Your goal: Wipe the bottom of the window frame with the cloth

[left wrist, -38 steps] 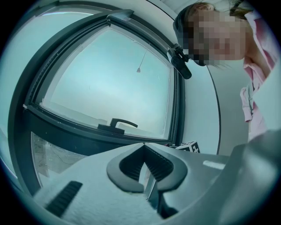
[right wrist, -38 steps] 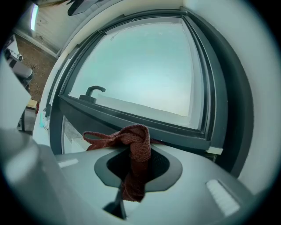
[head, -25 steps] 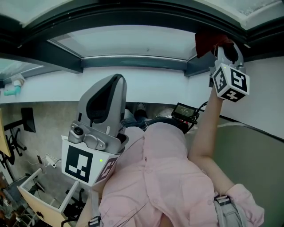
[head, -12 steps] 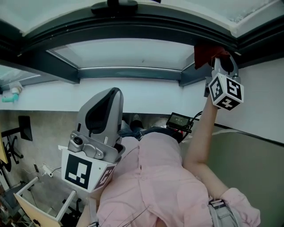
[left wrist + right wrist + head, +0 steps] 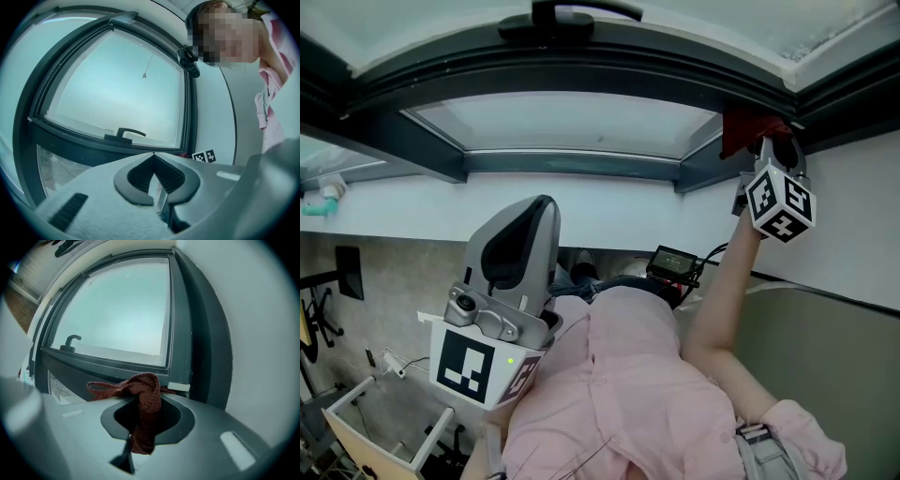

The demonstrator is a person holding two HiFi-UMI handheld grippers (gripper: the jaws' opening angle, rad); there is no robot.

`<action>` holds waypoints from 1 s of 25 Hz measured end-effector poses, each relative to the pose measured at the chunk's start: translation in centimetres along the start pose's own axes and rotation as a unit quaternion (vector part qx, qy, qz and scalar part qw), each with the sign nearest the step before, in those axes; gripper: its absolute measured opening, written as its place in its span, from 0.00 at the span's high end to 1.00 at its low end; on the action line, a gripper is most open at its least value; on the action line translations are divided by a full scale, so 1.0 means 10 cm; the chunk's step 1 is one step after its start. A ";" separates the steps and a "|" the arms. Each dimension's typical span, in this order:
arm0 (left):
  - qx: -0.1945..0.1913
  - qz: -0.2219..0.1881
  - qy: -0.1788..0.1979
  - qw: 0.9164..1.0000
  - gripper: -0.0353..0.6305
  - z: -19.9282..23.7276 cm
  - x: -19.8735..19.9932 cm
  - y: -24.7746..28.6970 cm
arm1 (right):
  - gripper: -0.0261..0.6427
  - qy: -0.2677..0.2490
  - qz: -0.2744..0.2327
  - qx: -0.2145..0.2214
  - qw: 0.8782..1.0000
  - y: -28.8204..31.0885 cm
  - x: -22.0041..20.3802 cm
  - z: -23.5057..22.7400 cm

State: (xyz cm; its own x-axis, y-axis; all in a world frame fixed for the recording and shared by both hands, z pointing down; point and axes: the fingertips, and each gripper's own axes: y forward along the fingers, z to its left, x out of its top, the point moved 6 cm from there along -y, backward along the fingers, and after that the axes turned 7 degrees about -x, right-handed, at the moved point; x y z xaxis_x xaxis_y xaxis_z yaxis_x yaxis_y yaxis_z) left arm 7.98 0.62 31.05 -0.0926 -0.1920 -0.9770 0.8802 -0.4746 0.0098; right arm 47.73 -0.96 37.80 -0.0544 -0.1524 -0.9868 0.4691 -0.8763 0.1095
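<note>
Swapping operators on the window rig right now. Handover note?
Right gripper: shut on the red cloth, raised to the right-hand corner of the window frame. Whether the cloth touches the frame is unclear.
Left gripper: fingers shut, empty, held low by the chest.
Done: cloth gripped and at the frame's corner. No wiped stretch can be made out.
Left: run the cloth along the bottom rail toward the handle.
</note>
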 end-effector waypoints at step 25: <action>0.033 -0.027 0.005 0.999 0.95 0.11 0.03 -0.17 | 0.85 0.011 0.003 -0.028 1.000 0.03 -0.03 -0.14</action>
State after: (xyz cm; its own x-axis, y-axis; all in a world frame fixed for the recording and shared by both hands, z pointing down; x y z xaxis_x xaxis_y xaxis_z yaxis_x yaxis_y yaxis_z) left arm 5.91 0.41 30.95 -0.1351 -0.1566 -0.9784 0.8413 -0.5397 -0.0298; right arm 49.13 -0.50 37.97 -0.0318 -0.1465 -0.9887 0.5176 -0.8486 0.1091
